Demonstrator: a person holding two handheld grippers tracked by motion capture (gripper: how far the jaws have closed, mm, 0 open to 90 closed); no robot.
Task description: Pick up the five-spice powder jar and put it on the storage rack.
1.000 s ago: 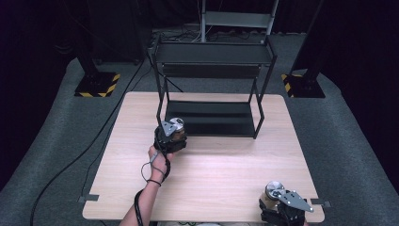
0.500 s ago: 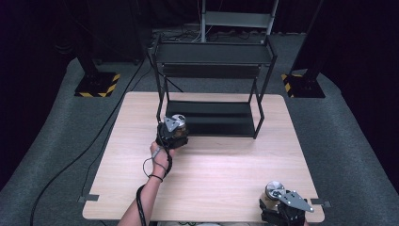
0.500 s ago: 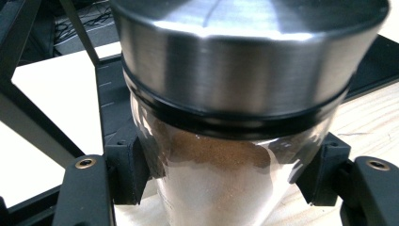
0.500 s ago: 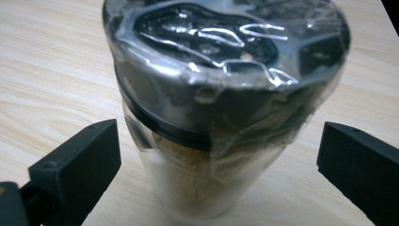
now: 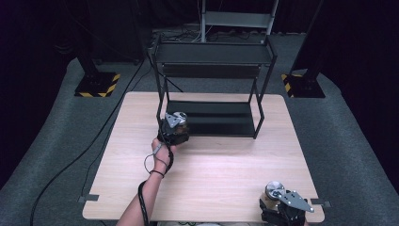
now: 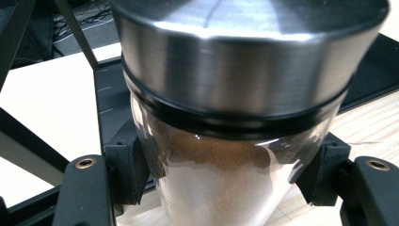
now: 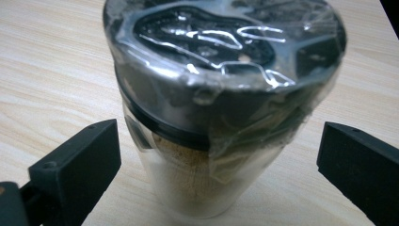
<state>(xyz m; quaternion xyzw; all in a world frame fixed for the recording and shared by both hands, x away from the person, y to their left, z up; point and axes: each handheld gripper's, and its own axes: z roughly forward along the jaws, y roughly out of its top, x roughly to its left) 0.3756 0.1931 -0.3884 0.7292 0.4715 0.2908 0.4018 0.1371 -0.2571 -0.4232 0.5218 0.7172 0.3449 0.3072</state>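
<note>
My left gripper (image 5: pixel 174 128) is shut on a glass jar (image 6: pixel 226 188) with a brushed steel lid (image 6: pixel 235 61) and brown powder inside. Its pads (image 6: pixel 129 167) press on the glass just under the lid. It holds the jar at the front left corner of the black rack's lower shelf (image 5: pixel 211 117). My right gripper (image 5: pixel 283 210) rests at the table's front right corner and stands open. Between its jaws, touched by neither, stands a second jar (image 7: pixel 221 108) of pale brown powder, its lid wrapped in clear film; in the high view that jar (image 5: pixel 274 189) shows just beyond the gripper.
The two-tier black metal rack (image 5: pixel 214 52) stands at the back of the wooden table (image 5: pixel 211 169). Black stands with yellow-striped feet (image 5: pixel 96 87) and cables lie on the grey floor behind. A grey shelf unit (image 5: pixel 237 19) is farther back.
My left hand has carried its jar a little farther toward the rack's lower shelf. The right gripper and its jar have stayed in place.
</note>
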